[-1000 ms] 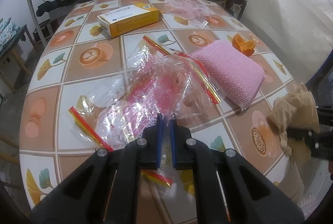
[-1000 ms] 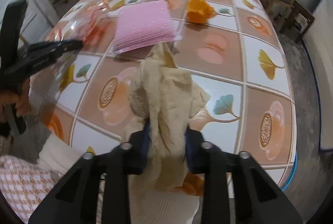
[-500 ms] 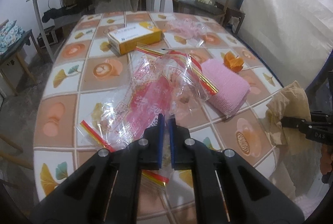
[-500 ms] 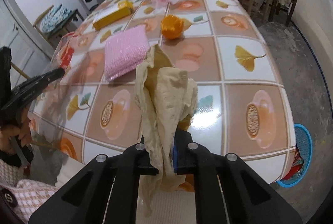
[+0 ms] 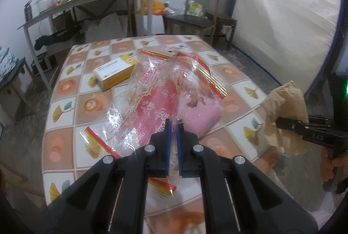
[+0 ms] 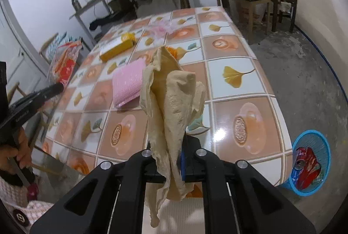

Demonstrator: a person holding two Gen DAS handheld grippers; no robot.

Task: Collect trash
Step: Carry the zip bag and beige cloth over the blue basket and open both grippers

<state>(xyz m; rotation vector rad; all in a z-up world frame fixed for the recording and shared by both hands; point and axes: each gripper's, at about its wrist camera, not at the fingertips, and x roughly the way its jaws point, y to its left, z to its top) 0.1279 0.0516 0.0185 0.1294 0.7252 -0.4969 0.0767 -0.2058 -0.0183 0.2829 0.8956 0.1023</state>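
**Clear plastic and tan paper held off the table, one piece per gripper**

Left wrist view. Clear plastic wrapper (image 5: 156,101), one, printed pink with red-and-gold edge strips, is pinched between the blue pads of the left gripper (image 5: 173,127), whose fingers are pressed nearly together on the film. The wrapper hangs raised above the tiled table (image 5: 65,112), draped in front of one pink scrubbing pad (image 5: 202,116). One yellow-and-white box (image 5: 115,73) lies flat on the table beyond it. At the right edge, the right gripper (image 5: 278,123) clamps one crumpled tan paper (image 5: 285,107), held out past the table's edge. One wooden chair (image 5: 200,16) stands behind the table.

Right wrist view. The right gripper's fingers are closed on the tan paper; its jaws have just been closing, with the paper between them. The paper stands up from the pads and a tail hangs below them, clear of the tabletop. On the table: one pink pad, one yellow box, one orange object (image 6: 174,51) partly hidden behind the paper, and one small heap of pale pink film (image 6: 161,27) towards the far end. One blue mesh basket (image 6: 311,160) sits on the floor beside the table's near right corner, with red packaging inside. The left gripper shows at the left edge, gripped by a hand (image 6: 17,155).
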